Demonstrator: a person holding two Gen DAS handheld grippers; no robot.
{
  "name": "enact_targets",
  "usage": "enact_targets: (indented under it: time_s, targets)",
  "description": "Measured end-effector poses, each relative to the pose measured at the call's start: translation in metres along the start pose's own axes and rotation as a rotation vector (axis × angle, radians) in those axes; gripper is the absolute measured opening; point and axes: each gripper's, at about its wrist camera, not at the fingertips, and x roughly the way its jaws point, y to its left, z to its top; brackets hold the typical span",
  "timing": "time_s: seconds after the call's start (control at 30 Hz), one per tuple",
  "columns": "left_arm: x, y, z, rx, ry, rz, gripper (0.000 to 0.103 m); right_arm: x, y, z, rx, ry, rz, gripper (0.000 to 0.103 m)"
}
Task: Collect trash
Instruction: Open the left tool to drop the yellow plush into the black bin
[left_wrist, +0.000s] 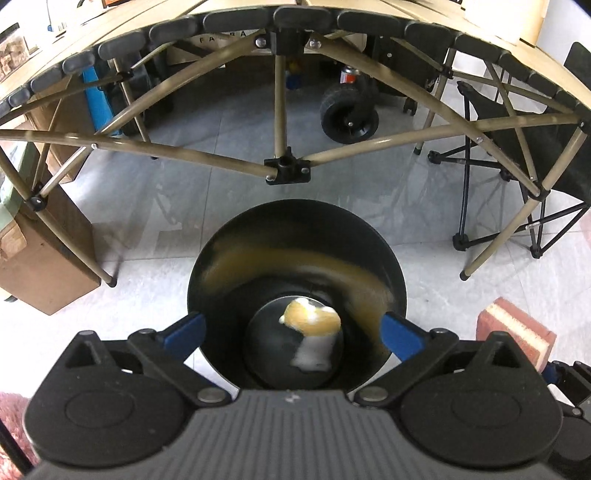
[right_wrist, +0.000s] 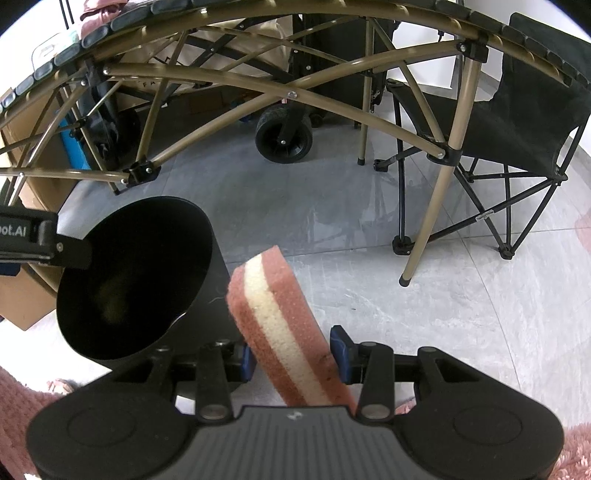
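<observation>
The left claw (left_wrist: 293, 330) stands as wide as it goes, its blue fingertips (left_wrist: 186, 328) either side of the black bin's (left_wrist: 391, 258) mouth and nothing pinched between them. Trash (left_wrist: 314, 325), a crumpled yellow and white wad, lies on the bin floor at about 6 o'clock from the rim's far edge; a tan streak blurs across the inner wall above it, likely a piece falling.

To do this step well, I would hold the claw square over the opening until everything has settled inside, then lift straight up so the fingers do not catch the rim and tip the bin.

The right claw (right_wrist: 293, 356) is partly closed on a pink and cream sponge (right_wrist: 280, 317), which juts up toward 11 o'clock with its tip near the bin (right_wrist: 136, 280). The sponge should stay out of the opening unless it counts as trash too, which I cannot tell.

Only the left wrist view shows the bottom of the bin and the wad. The right wrist view sees the bin from the side, its inside almost wholly dark, and shows the left claw's body (right_wrist: 33, 240) hanging at the rim at 9 o'clock. It alone shows the grip on the sponge; the left view catches just the sponge's end (left_wrist: 517, 332) at 3 o'clock. Both show the folding table's frame (left_wrist: 280, 110) and the grey floor (right_wrist: 369, 258).
</observation>
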Motion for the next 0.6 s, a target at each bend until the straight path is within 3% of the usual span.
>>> enact_targets:
  time_s: [0.6]
  targets:
    - [-0.010, 0.027, -0.007, -0.048, 0.001, 0.035, 0.103, -0.013, 0.015, 0.005, -0.024, -0.037, 0.031, 0.040]
